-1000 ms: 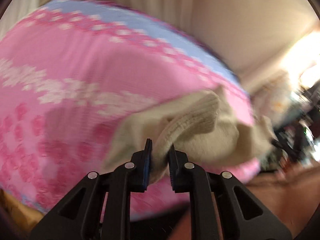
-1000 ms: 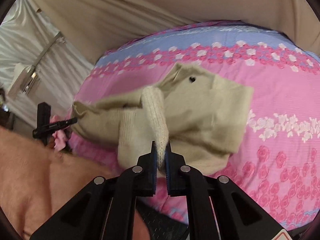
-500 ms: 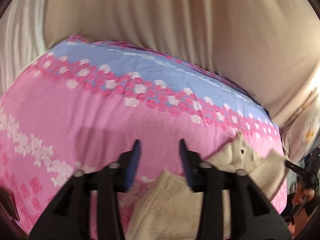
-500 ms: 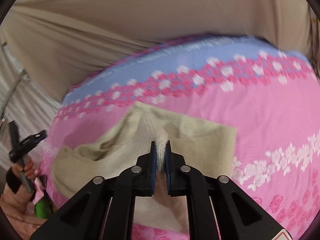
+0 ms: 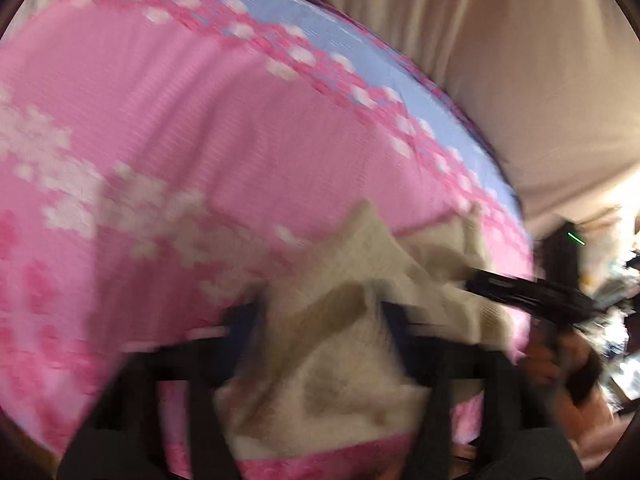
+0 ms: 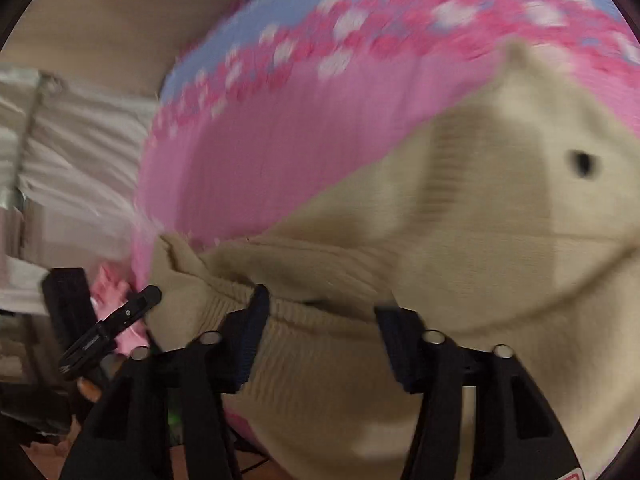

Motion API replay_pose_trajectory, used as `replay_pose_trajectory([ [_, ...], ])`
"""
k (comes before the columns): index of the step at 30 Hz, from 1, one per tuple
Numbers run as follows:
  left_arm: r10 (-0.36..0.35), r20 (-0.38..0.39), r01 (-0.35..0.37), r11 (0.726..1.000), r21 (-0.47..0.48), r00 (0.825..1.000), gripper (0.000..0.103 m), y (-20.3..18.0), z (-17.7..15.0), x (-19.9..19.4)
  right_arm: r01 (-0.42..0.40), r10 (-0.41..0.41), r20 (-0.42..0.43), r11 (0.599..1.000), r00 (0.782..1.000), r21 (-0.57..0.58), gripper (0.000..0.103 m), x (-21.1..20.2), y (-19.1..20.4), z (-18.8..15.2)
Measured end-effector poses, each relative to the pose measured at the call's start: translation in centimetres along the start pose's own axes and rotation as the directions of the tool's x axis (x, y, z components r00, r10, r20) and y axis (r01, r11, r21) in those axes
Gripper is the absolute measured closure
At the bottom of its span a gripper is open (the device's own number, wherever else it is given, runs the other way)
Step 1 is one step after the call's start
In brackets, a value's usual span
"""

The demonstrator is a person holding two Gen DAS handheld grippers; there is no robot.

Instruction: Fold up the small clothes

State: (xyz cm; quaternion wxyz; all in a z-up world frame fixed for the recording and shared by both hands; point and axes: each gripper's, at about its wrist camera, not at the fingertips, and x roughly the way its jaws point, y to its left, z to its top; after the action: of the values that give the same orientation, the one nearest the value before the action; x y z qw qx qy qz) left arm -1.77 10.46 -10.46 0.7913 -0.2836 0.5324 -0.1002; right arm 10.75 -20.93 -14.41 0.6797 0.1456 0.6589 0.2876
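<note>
A small beige knit garment [image 6: 460,208] lies rumpled on a pink and blue flowered cover [image 6: 260,160]. It has a small dark spot on its upper right part. My right gripper [image 6: 320,320] is open, its jaws spread over the garment's ribbed edge. My left gripper [image 5: 316,320] is open too, its jaws spread over the garment [image 5: 340,344] at the near edge of the cover [image 5: 160,128]. Both views are blurred. The right gripper's fingers [image 5: 520,292] show in the left wrist view at the garment's right end. The left gripper's fingers [image 6: 116,320] show at the left in the right wrist view.
A beige curtain [image 5: 520,60] hangs behind the cover. White striped fabric [image 6: 72,152] lies to the left in the right wrist view. A hand [image 5: 560,364] holds the right gripper at the right edge, with clutter behind it.
Both grippers have let go: the left opened first, then the right released the ribbed cuff it held. The garment has dropped onto the cover and both grippers have moved closer to it.
</note>
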Motion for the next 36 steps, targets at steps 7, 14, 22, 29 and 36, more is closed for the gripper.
replay_pose_trajectory([
  [7, -0.145, 0.166, 0.093, 0.953, 0.287, 0.975, 0.091, -5.9, -2.8, -6.8, 0.113, -0.069, 0.178, 0.962, 0.982, -0.248, 0.096, 2.4, 10.3, 11.6],
  [14, -0.069, 0.165, 0.042, 0.986, 0.160, 0.984, 0.090, -3.9, -1.5, -4.5, 0.148, -0.088, 0.234, 0.956, 0.968, -0.253, 0.045, 1.8, 9.7, 13.5],
  [22, -0.162, 0.092, 0.127, 0.945, 0.302, 0.983, 0.090, -6.4, -3.0, -5.8, 0.101, -0.161, -0.083, 0.867, 0.983, -0.488, 0.060, 4.2, 10.9, 9.2],
  [29, -0.221, -0.033, 0.218, 0.910, 0.352, 0.975, 0.090, -7.3, -6.1, -5.6, 0.119, -0.254, -0.145, 0.789, 0.956, -0.603, 0.098, 9.0, 13.4, 6.6],
  [36, -0.268, -0.050, 0.267, 0.888, 0.375, 0.962, 0.091, -7.5, -6.9, -6.1, 0.159, -0.210, -0.012, 0.777, 0.978, -0.609, 0.061, 3.7, 12.6, 8.4],
])
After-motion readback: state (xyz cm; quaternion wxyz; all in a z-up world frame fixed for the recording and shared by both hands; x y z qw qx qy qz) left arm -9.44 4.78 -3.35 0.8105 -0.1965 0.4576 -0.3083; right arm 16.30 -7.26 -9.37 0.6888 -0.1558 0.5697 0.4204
